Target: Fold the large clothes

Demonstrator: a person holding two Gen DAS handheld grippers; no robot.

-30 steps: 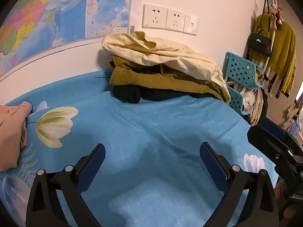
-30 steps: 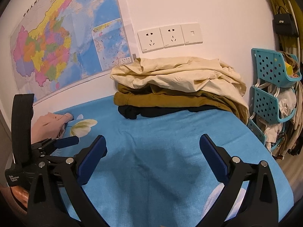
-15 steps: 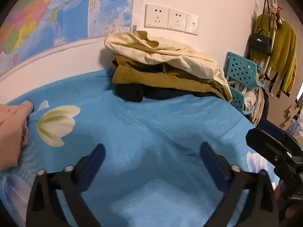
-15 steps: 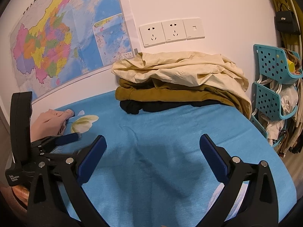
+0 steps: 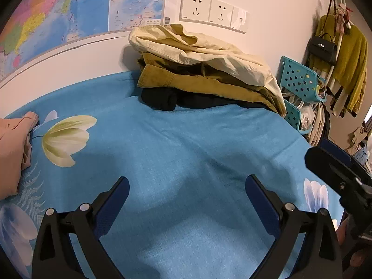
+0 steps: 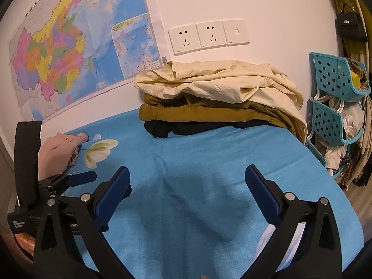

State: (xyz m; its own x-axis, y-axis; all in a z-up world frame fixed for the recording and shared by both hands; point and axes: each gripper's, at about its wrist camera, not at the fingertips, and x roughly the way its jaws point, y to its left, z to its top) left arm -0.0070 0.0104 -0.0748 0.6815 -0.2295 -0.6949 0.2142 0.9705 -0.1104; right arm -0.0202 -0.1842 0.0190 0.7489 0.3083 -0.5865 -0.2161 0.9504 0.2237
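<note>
Left wrist view gives me my left gripper (image 5: 186,188) with its blue-padded fingers (image 5: 114,200) spread wide apart, holding nothing, hovering over the blue flower-print bedsheet (image 5: 186,144). The pile of clothes (image 5: 204,69) sits at the far edge of the bed against the wall: a cream garment (image 5: 197,48) crumpled on top, a mustard one (image 5: 193,81) folded under it, and a black one (image 5: 162,98) at the bottom, touching the sheet. A pink garment (image 5: 11,148) lies at the left edge of the bed, well apart from the pile. My right gripper's black frame shows at the right edge of this view.

From the right wrist view, my right gripper (image 6: 187,181) also has its fingers (image 6: 262,193) wide apart and empty above the sheet. The pile is straight ahead, below the wall sockets (image 6: 208,36), with the map (image 6: 76,51) on the wall to its left. Teal baskets (image 6: 334,107) stand off the bed's right side, near the pile's end.
</note>
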